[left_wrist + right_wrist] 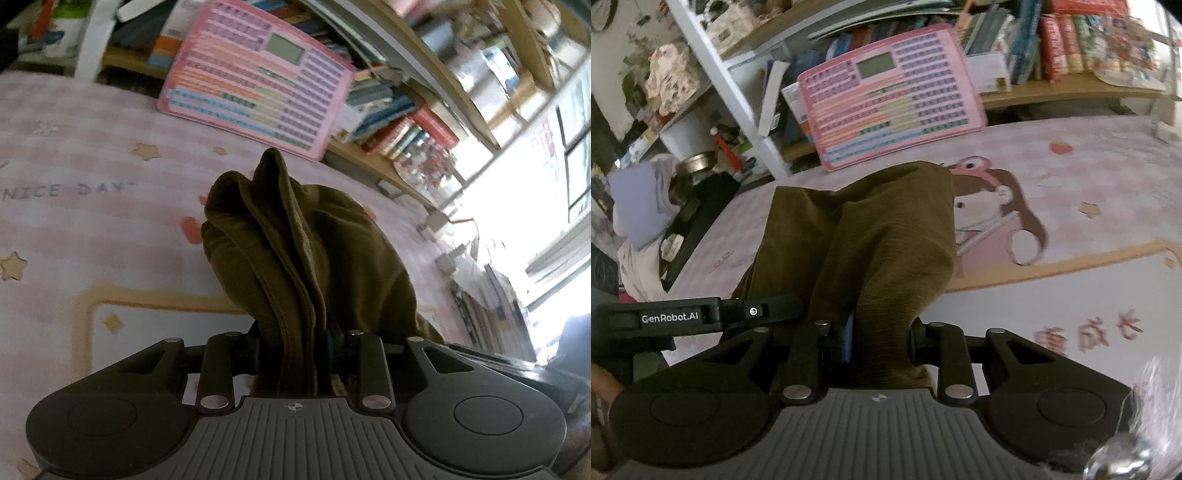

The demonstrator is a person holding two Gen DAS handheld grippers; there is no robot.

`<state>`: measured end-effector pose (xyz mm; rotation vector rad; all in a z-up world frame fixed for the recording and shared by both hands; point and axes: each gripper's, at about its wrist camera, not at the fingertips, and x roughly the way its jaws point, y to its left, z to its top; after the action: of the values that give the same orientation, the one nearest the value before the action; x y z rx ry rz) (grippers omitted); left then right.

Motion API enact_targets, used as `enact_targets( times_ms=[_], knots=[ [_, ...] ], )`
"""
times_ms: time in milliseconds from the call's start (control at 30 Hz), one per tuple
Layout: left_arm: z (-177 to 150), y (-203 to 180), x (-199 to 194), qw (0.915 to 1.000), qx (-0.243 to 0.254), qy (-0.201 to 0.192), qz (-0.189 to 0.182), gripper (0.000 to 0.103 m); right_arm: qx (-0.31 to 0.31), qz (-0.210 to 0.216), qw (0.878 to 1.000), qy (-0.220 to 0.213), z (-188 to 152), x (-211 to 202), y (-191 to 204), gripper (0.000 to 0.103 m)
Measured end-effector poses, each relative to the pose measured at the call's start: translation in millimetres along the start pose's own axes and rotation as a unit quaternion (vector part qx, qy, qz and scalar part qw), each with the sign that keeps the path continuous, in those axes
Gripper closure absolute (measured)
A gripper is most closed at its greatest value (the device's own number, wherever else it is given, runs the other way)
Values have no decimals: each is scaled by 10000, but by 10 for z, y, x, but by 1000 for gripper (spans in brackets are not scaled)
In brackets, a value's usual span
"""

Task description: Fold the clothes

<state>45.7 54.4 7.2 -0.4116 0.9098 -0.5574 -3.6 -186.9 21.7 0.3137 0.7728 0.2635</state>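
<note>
Left wrist: my left gripper (291,354) is closed down tight on a bunched edge of the olive garment (295,240). Several layers are stacked in the jaws, with hem stitching visible. The cloth rises from the jaws toward 12 o'clock, peaks, then drapes off toward 2 o'clock. It sits above the pink printed bedsheet (92,229). I can't tell from this view whether any of it touches the sheet. A pink chart board (255,85) leans at 12 o'clock against the bookshelf (406,129).

Right wrist: my right gripper (882,339) is also clamped on the same garment (886,229), with a thick fold wedged between the fingers. The fabric runs up toward 12 o'clock, and a second flap spreads toward 10–11 o'clock. The left gripper body (701,314) shows at 9 o'clock, so I judge the two grips are near each other along one edge. The cartoon print on the sheet (1071,221) is at 2 o'clock.

Handling, my read: soft, light, ribbed knit or corduroy-like, with no stiffness. It will sag and bunch, is not slippery, and is not fragile. Hems and corners are the best hold, since multi-layer pinches like these hide where the true edge is.

Long axis: seems to run away from both cameras toward the board. It's too crumpled to say which end is which.
</note>
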Motion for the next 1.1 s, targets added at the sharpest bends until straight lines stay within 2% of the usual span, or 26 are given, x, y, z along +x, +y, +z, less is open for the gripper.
enact_targets(
  times_ms=[167, 300, 500, 700, 800, 867, 933, 1000, 1100],
  knots=[
    [402, 225, 83, 9998, 24, -183, -98, 75, -36, 36, 9999, -135, 266, 263, 206, 79],
    [742, 415, 197, 9993, 28, -322, -173, 74, -179, 10, 9996, -221, 613, 517, 273, 79],
    [1114, 589, 481, 9990, 9, -428, -96, 74, -326, -78, 9991, -251, 1134, 1024, 231, 79],
    [1465, 752, 764, 9986, -10, -524, -7, 74, -231, -78, 9990, -364, 1344, 1410, 111, 78],
    [1465, 910, 864, 9989, -234, -402, -13, 74, -141, -17, 9992, -369, 1333, 1533, 49, 78],
    [1422, 1019, 979, 9991, -366, -176, 123, 72, 29, -9, 9998, -212, 1310, 1648, -31, 76],
    [1370, 1098, 1038, 9987, -458, -112, 186, 65, 289, -62, 9996, -42, 1255, 1748, -135, 72],
    [1338, 1130, 1029, 9983, -544, -189, 122, 64, 568, -78, 9983, 55, 1205, 1810, -235, 62],
    [1332, 1100, 1012, 9983, -505, -219, 183, 61, 829, -42, 9965, 51, 1176, 1796, -328, 53]
  ],
)
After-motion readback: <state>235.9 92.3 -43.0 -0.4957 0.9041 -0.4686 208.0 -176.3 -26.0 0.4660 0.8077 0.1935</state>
